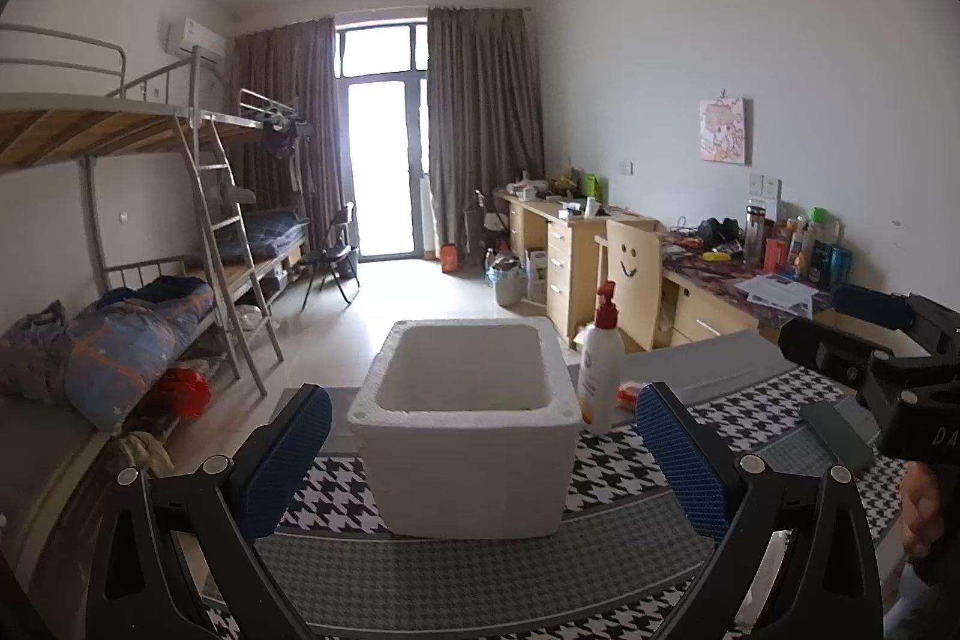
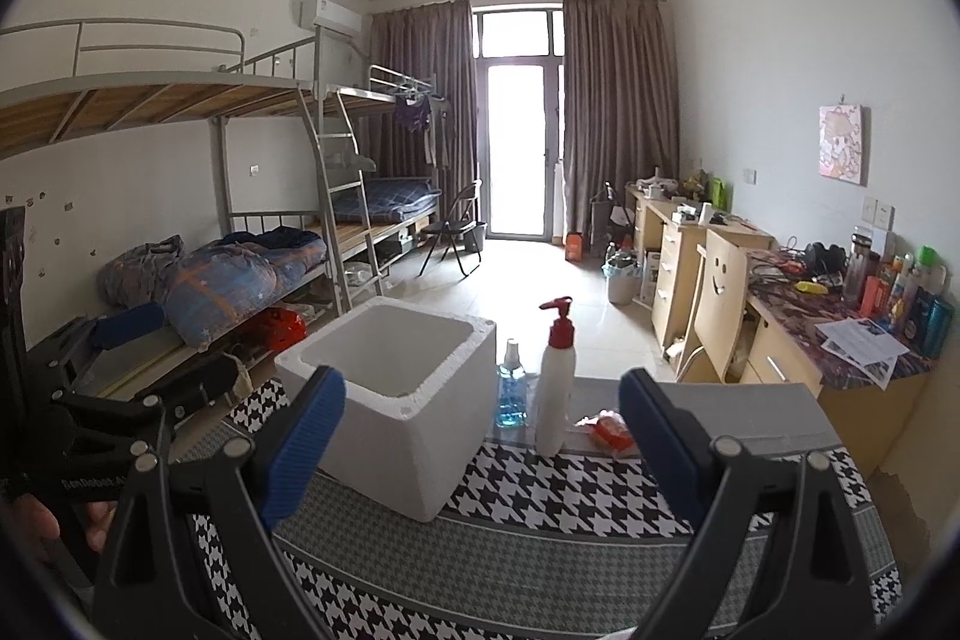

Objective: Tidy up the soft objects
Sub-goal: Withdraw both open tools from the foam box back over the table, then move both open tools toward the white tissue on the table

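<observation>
A white foam box (image 1: 468,424) stands open and empty-looking on the houndstooth cloth, straight ahead of my left gripper (image 1: 483,451), which is open and empty. The box also shows in the right wrist view (image 2: 390,394), ahead and left of my right gripper (image 2: 483,436), also open and empty. A white pump bottle with a red top (image 2: 555,388) stands right of the box. A small orange-red soft packet (image 2: 612,433) lies beside the bottle, close to my right gripper's right finger. A blue liquid bottle (image 2: 510,394) stands between box and pump bottle.
The table with the houndstooth cloth (image 1: 780,412) ends just behind the box. Bunk beds (image 2: 240,256) with bedding line the left wall. Desks (image 2: 840,340) with clutter and a smiley-face chair (image 2: 723,292) line the right wall. My right gripper shows in the left wrist view (image 1: 870,346).
</observation>
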`<action>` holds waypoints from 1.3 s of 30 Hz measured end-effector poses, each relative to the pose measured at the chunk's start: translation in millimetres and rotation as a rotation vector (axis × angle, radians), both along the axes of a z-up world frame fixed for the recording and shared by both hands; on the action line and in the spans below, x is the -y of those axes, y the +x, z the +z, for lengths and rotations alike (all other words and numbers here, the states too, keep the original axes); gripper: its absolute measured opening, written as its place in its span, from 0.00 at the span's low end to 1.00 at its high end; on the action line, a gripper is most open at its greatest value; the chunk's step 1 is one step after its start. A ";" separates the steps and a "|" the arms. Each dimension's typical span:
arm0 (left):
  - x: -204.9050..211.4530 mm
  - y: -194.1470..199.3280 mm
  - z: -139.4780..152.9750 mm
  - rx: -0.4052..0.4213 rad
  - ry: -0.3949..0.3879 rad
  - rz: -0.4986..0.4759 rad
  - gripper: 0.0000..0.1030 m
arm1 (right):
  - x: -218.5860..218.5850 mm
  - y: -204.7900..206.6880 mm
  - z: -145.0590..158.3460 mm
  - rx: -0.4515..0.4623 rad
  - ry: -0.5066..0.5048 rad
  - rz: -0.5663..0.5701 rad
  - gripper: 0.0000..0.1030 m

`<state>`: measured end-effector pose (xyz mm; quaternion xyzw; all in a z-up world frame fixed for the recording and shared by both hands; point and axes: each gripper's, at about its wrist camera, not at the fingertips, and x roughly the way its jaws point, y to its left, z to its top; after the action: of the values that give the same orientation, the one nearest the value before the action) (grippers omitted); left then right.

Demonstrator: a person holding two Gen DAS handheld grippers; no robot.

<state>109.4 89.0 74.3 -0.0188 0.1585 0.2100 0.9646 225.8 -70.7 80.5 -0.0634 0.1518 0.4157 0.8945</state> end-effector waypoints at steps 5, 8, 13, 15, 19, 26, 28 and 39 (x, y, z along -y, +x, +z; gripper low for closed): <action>6.8 -2.1 -2.1 0.007 -0.004 -0.021 0.99 | 11.8 -4.2 -3.8 0.003 0.006 -0.012 0.92; 13.0 -2.7 -4.5 0.010 -0.009 -0.039 0.99 | 16.0 -7.5 -6.2 0.007 0.005 -0.016 0.92; 21.7 -4.1 -7.4 0.012 -0.014 -0.068 0.99 | 21.0 -9.7 -8.8 0.011 0.008 -0.025 0.92; 23.6 -4.9 -8.9 0.014 -0.018 -0.075 0.99 | 24.5 -10.2 -11.2 0.006 0.012 -0.026 0.92; 30.2 -6.4 -14.1 0.015 -0.020 -0.093 0.99 | 31.3 -11.0 -16.3 -0.011 0.025 -0.038 0.92; 36.9 -8.6 -20.9 0.019 -0.033 -0.120 0.99 | 40.5 -13.1 -23.1 -0.020 0.030 -0.062 0.92; 39.0 -8.5 -23.0 0.022 -0.038 -0.129 0.99 | 43.2 -13.4 -24.3 -0.022 0.033 -0.065 0.92; 46.9 -5.8 -34.0 0.031 -0.065 -0.155 0.99 | 59.0 -10.1 -35.5 -0.035 0.034 -0.109 0.92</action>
<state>103.6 42.1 40.3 -0.0412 0.1516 0.1289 0.9791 215.7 -129.8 45.0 -0.0326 0.1637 0.3701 0.9139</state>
